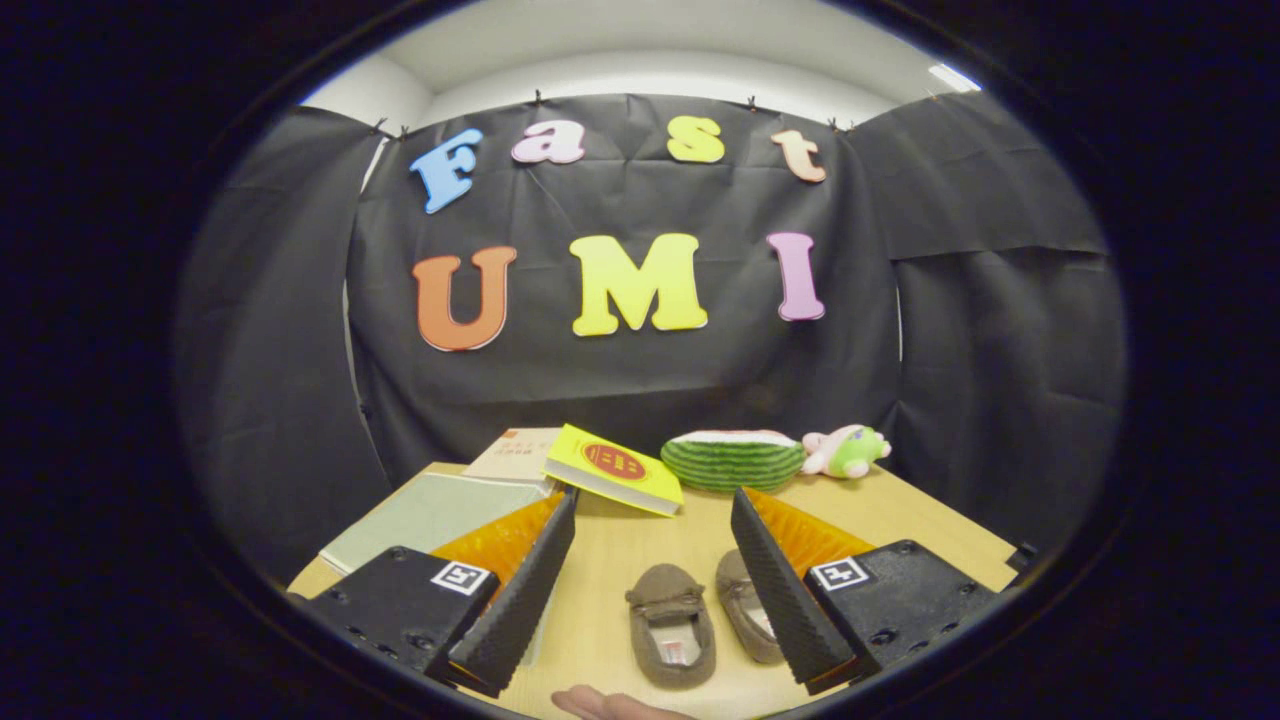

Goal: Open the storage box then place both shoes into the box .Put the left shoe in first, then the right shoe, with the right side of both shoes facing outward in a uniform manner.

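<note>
Staged recording booth, not lived-in room: black cloth wall (640, 370) pinned up with clips, pale ceiling (640, 50) with strip light above. Wooden desk (900, 515) set with household props: books (612, 468), watermelon-slice plush (733, 459), small soft toy (848, 450), pair of brown slippers (672, 622). Fingers (650, 585) spread wide, holding nothing, above desk.

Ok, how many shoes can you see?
2: a brown shoe lies between the open gripper's fingers, its pair beside it, partly hidden behind one finger.
</note>
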`<control>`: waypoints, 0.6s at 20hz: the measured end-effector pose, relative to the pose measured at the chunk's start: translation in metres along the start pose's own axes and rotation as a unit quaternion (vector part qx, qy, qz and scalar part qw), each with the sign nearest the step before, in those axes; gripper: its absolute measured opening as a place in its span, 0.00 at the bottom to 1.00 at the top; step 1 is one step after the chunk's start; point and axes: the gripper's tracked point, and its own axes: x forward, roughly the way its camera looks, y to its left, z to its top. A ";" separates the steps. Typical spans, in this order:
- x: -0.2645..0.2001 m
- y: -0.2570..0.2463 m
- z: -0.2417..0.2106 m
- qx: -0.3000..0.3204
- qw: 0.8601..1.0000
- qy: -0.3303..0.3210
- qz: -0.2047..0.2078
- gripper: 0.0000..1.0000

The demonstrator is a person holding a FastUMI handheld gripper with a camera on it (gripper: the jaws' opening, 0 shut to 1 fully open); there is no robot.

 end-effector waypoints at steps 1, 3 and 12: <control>0.010 0.003 -0.007 -0.003 1.000 0.013 0.005 1.00; 0.030 0.011 -0.024 0.001 0.999 0.046 0.019 1.00; 0.081 0.072 -0.078 0.078 0.971 0.177 0.142 0.98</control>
